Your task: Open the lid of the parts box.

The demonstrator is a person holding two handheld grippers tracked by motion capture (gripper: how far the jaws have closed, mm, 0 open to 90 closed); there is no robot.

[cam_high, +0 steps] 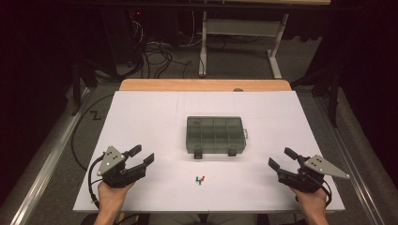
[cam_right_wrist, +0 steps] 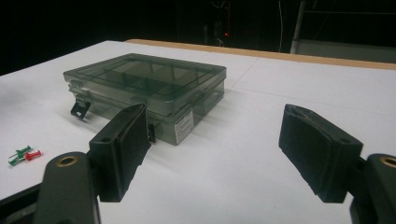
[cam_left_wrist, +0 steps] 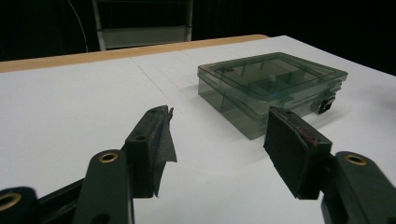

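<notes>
A smoky see-through compartment box (cam_high: 216,135) lies shut at the middle of the white table (cam_high: 141,108), its two latches toward me. In front of it sit a few small red and green pushpins (cam_high: 200,179). My left gripper (cam_high: 142,154) rests at the front left, open and empty, aimed at the box (cam_left_wrist: 271,86). At the front right my right gripper (cam_high: 280,157) is also open with nothing between its jaws. The right gripper view has the box (cam_right_wrist: 149,86) ahead and the pushpins (cam_right_wrist: 23,155) at the far left.
A wooden strip (cam_high: 206,85) runs along the table's far edge. Beyond it, cables (cam_high: 155,56) lie on the floor beside a white metal stand (cam_high: 239,28). Bare white surface lies between each gripper and the box.
</notes>
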